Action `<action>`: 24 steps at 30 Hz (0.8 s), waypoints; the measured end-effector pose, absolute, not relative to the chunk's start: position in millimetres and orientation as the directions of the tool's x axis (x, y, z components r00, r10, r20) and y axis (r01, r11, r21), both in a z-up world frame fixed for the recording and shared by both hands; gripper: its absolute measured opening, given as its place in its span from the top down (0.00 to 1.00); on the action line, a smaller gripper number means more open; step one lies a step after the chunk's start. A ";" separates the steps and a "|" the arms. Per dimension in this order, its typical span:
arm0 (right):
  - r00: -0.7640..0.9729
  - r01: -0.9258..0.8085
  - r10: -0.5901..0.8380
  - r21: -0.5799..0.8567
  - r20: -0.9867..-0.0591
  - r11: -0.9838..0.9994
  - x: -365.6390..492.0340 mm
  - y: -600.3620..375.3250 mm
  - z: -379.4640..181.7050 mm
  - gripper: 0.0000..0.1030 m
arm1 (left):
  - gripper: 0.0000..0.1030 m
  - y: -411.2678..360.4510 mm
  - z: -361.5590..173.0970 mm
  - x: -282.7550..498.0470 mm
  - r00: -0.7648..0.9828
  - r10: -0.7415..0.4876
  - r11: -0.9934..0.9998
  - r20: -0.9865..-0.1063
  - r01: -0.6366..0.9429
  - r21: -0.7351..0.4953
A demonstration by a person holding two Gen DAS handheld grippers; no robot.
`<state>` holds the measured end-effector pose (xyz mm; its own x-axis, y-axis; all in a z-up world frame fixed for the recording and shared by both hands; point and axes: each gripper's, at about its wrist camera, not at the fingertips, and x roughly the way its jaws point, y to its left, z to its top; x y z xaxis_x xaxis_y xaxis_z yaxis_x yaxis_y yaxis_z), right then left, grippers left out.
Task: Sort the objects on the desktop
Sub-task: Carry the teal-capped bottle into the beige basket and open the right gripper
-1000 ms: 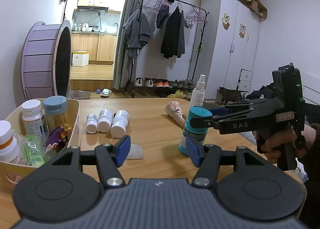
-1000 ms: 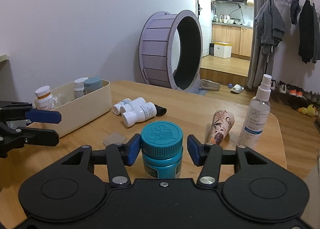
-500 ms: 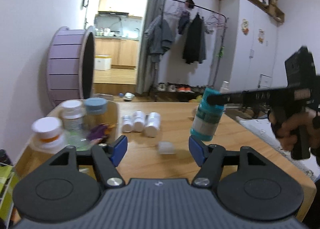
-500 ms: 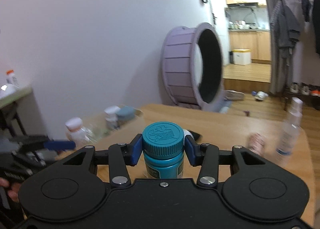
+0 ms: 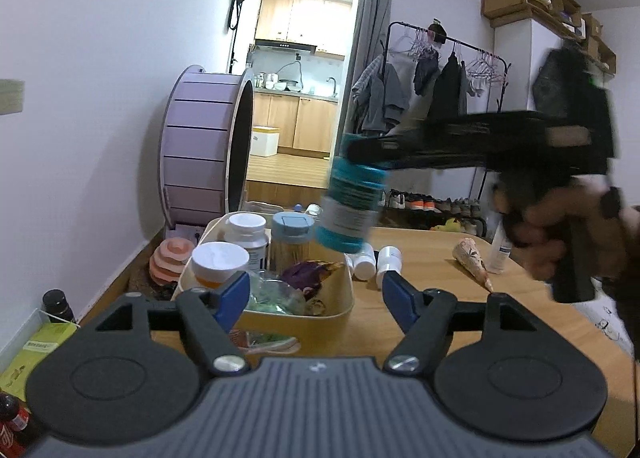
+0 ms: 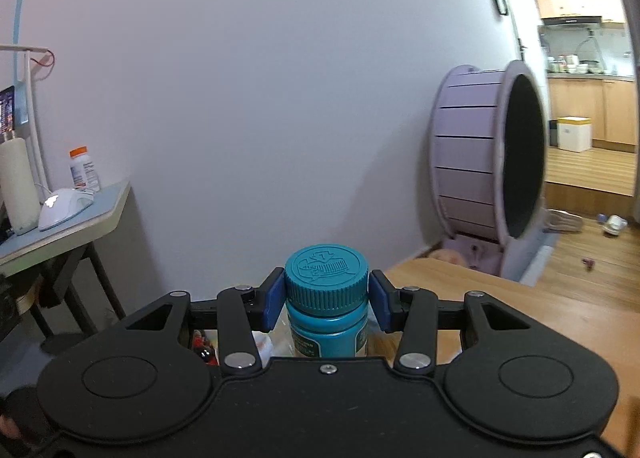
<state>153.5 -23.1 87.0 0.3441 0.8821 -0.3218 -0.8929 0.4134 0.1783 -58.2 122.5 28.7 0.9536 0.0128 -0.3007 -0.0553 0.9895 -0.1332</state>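
Observation:
My right gripper (image 6: 326, 304) is shut on a teal bottle (image 6: 326, 298), its blue pads clamped on the ribbed cap. In the left wrist view that teal bottle (image 5: 350, 209) hangs tilted in the air above the far right corner of the cream bin (image 5: 338, 312). The bin holds white-capped bottles (image 5: 219, 262), a blue-lidded jar (image 5: 292, 236) and snack packets. My left gripper (image 5: 314, 294) is open and empty, low in front of the bin. Small white bottles (image 5: 378, 262) lie on the wooden table (image 5: 432, 318) behind the bin.
A patterned cone (image 5: 472, 260) and a spray bottle (image 5: 500, 254) stand at the table's right. A purple wheel (image 5: 204, 153) leans by the wall. A side desk (image 6: 68, 217) with a mouse is at the left. A green box (image 5: 32, 350) sits on the floor.
The right gripper closed on the teal bottle, lifted it off the table and carried it left over the bin. The left gripper drew back and left, in front of the bin.

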 end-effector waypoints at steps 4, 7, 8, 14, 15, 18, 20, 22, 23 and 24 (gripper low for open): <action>0.312 -0.899 0.888 0.199 -0.338 0.391 164.3 13.0 78.3 0.57 | 0.30 124.4 29.2 -59.1 0.954 0.006 0.988 -0.299 -0.051 -0.143; 0.289 -0.901 0.889 0.214 -0.355 0.379 171.8 34.9 67.4 0.55 | 0.30 124.1 29.5 -59.0 0.954 -0.001 0.988 -0.301 -0.045 -0.145; 0.287 -0.900 0.892 0.220 -0.349 0.376 173.3 38.7 63.5 0.49 | 0.30 124.3 29.1 -59.1 0.953 -0.001 0.988 -0.303 -0.045 -0.146; 0.348 -0.881 0.872 0.198 -0.345 0.430 170.2 8.3 59.3 0.33 | 0.30 125.2 26.1 -60.2 0.950 -0.009 0.987 -0.313 -0.042 -0.155; 0.358 -0.878 0.867 0.193 -0.347 0.439 169.5 0.6 59.0 0.33 | 0.30 124.3 25.7 -60.4 0.949 -0.012 0.987 -0.314 -0.038 -0.155; 0.388 -0.866 0.851 0.177 -0.354 0.468 167.7 -23.4 57.8 0.33 | 0.30 119.1 24.4 -59.5 0.947 -0.024 0.989 -0.319 -0.025 -0.149; 0.419 -0.849 0.832 0.168 -0.364 0.501 164.6 -46.8 55.7 0.33 | 0.30 115.5 23.5 -56.3 0.945 -0.035 0.989 -0.325 -0.014 -0.147; 0.458 -0.827 0.806 0.152 -0.376 0.541 159.2 -71.5 53.3 0.33 | 0.30 111.1 22.3 -53.2 0.942 -0.050 0.989 -0.331 0.002 -0.145; 0.480 -0.814 0.790 0.144 -0.382 0.563 156.7 -83.7 52.1 0.33 | 0.30 108.0 22.1 -52.4 0.942 -0.058 0.990 -0.332 0.010 -0.143; 0.501 -0.798 0.774 0.139 -0.388 0.587 154.7 -95.5 50.4 0.33 | 0.30 105.2 21.8 -51.2 0.941 -0.065 0.990 -0.333 0.019 -0.140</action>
